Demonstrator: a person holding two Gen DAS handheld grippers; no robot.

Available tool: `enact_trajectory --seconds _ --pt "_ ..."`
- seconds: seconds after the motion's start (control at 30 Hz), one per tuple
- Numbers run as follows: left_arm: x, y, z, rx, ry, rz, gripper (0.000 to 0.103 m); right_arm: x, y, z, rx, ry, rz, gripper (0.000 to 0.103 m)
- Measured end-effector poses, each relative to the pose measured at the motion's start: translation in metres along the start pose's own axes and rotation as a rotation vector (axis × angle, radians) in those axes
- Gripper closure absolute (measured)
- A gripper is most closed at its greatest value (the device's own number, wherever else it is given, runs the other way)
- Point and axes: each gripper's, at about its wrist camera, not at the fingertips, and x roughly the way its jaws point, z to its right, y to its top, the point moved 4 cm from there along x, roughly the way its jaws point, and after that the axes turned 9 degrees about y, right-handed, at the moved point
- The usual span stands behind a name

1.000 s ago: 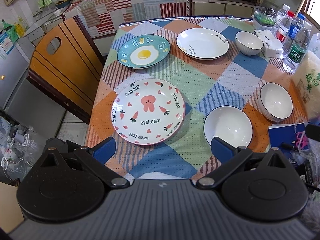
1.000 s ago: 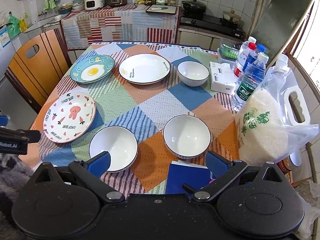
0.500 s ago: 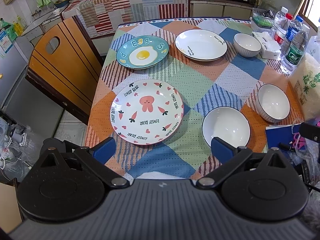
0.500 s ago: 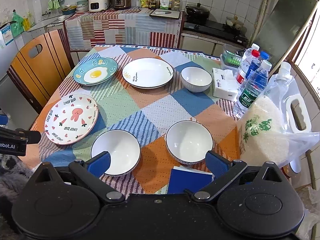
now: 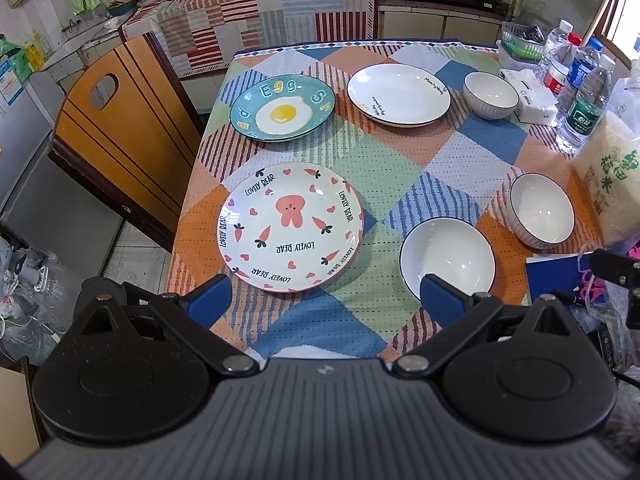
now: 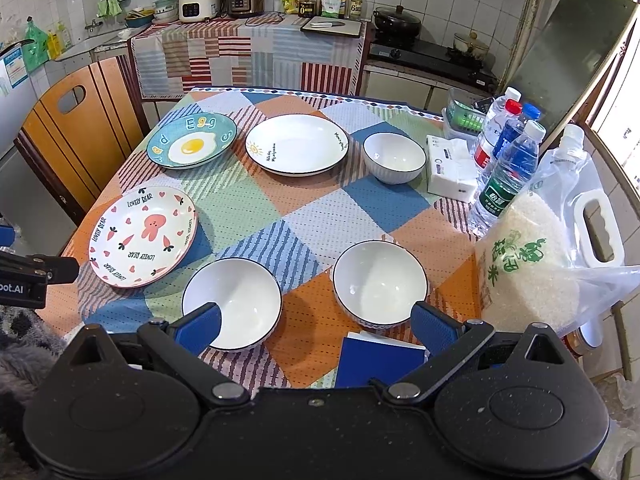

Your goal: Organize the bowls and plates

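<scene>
Three plates lie on the patchwork tablecloth: a bear plate (image 5: pixel 291 226) (image 6: pixel 144 236) near the front left, a teal egg plate (image 5: pixel 282 109) (image 6: pixel 192 146) behind it, and a white plate (image 5: pixel 398 94) (image 6: pixel 297 145) at the back. Three white bowls stand apart: one front centre (image 5: pixel 447 262) (image 6: pixel 232 304), one front right (image 5: pixel 542 216) (image 6: pixel 380 284), one at the back (image 5: pixel 491 95) (image 6: pixel 394 158). My left gripper (image 5: pixel 324 302) is open and empty above the front table edge. My right gripper (image 6: pixel 316 320) is open and empty over the two front bowls.
Water bottles (image 6: pixel 506 168), a tissue pack (image 6: pixel 452 170) and a bag of rice (image 6: pixel 528 264) stand along the right edge. A blue booklet (image 6: pixel 380 360) lies at the front. A wooden chair (image 5: pixel 116 136) stands at the table's left.
Both grippers have tilted slightly so the table sits lower in both views. Nothing on the table has moved and both grippers stay open.
</scene>
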Motion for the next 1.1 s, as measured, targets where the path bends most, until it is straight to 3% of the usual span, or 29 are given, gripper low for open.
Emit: enact_trajectory --seconds 0.6,0.77,0.97,1.1 --pt "0.001 -0.001 -0.001 -0.003 -0.002 -0.004 0.002 0.002 -0.002 0.001 -0.005 0.010 -0.006 0.001" --pt "0.007 0.014 -0.007 -0.004 -0.037 -0.021 0.002 0.008 0.001 -0.002 -0.042 0.123 0.071 0.001" --pt "0.034 0.041 -0.038 -0.056 -0.033 0.011 0.001 0.018 0.031 -0.003 -0.129 0.299 0.329 0.001" --pt "0.068 0.051 -0.068 -0.123 -0.047 0.005 0.001 0.043 0.052 -0.009 -0.140 0.461 0.357 0.001"
